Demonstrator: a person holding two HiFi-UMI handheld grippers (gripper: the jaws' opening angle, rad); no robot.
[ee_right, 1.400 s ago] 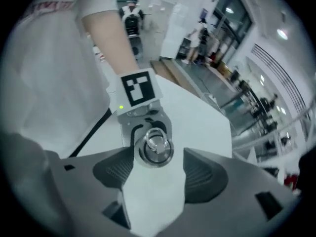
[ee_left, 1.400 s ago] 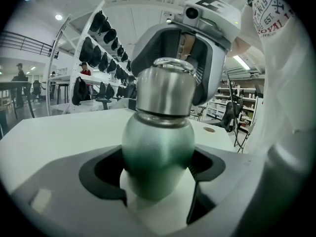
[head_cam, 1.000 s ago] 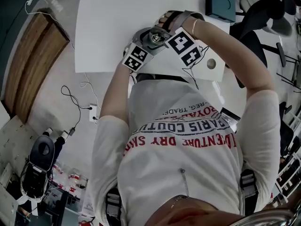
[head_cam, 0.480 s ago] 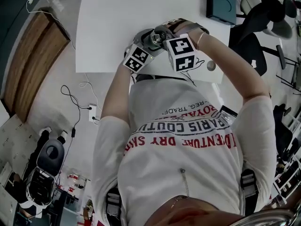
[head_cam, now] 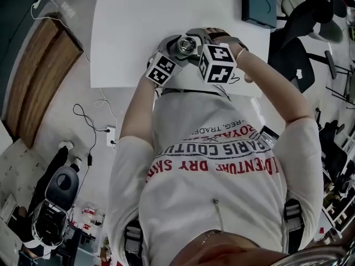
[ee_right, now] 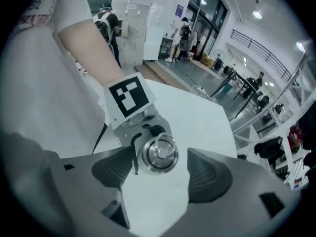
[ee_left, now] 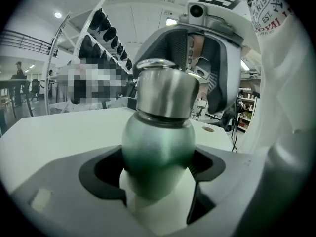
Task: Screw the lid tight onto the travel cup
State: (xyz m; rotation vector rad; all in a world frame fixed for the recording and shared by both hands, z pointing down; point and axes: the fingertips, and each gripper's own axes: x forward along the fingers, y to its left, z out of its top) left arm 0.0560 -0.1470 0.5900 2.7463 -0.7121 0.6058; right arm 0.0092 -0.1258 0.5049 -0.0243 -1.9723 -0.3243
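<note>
The right gripper [ee_right: 160, 174] has just opened its jaws, and they now stand wide. The lid [ee_right: 159, 153] lies between the two pads, close to the left one, with a clear gap to the right one, and neither pad appears to press on it. The left gripper [ee_left: 157, 171] is closed on the travel cup [ee_left: 157, 147]. Its pads clamp the rounded green body low down, and the steel lid [ee_left: 165, 93] stands above and ahead of the jaws, seated on the neck of the cup. From the left gripper view, the right gripper [ee_left: 197, 58] arches over the lid from the far side, so the cup sits directly below the right jaws and points up into them. Releasing the lid probably marks the end of one twisting stroke. The right gripper is free to reset its angle and take a new grip while the left gripper keeps the cup from turning. Whether the thread is fully home cannot be read from these views. Compared with the earlier head view, the marker cube [head_cam: 217, 63] on the right gripper has rolled to show its faces at a new angle, and it now sits closer beside the left gripper's marker cube [head_cam: 162, 70]. The left gripper and the cup stay where they were, over the near edge of the white table [head_cam: 144, 21].
</note>
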